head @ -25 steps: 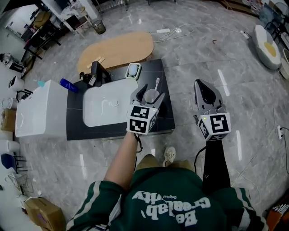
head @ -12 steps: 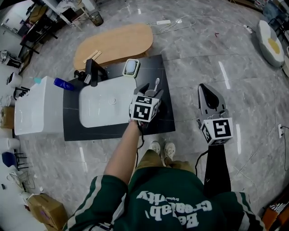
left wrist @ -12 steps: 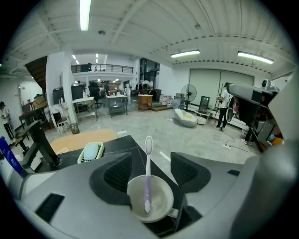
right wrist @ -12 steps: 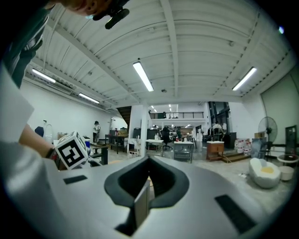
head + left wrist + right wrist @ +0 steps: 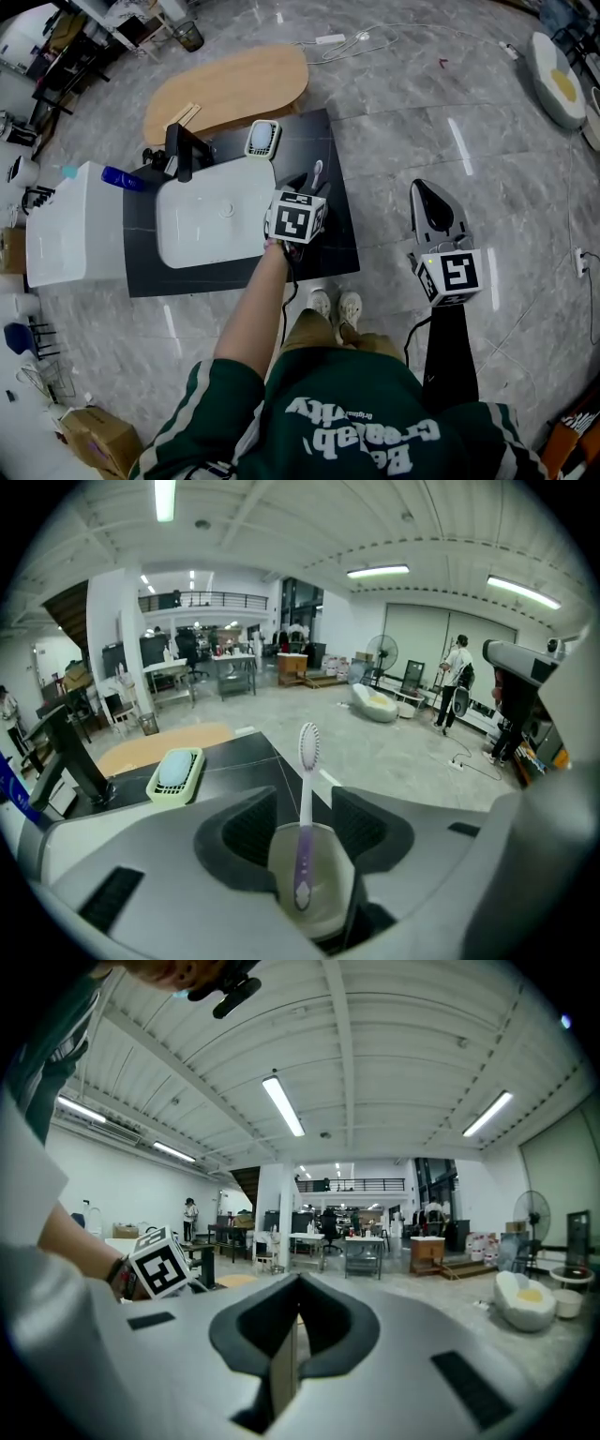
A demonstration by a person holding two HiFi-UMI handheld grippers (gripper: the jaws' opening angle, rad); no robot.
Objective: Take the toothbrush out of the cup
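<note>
- L gripper (image 5: 307, 808): jaws clamped on the cup (image 5: 317, 897), one dark pad against each side of it.
- Cup stands on the black countertop (image 5: 342, 246), close to its right edge, abt midway btwn far and near edges, just right of the white sink (image 5: 202, 230).
- Toothbrush (image 5: 305, 794) is in the cup, upright w/ a slight lean. Purple handle down inside, white bristle head up, well above the rim.
- Head view: only the brush head pokes out past the L gripper's marker cube; the cup itself is mostly hidden under the gripper.
- R gripper (image 5: 428, 194): jaws together, nothing btwn them. Held over the floor, off the countertop's right edge, well apart from cup and brush.
- Green soap dish (image 5: 262, 139) w/ a pale blue soap sits at the far edge, by the sink's far right corner.
- Black faucet (image 5: 175, 150) at the far edge, near the sink's far left corner.
</note>
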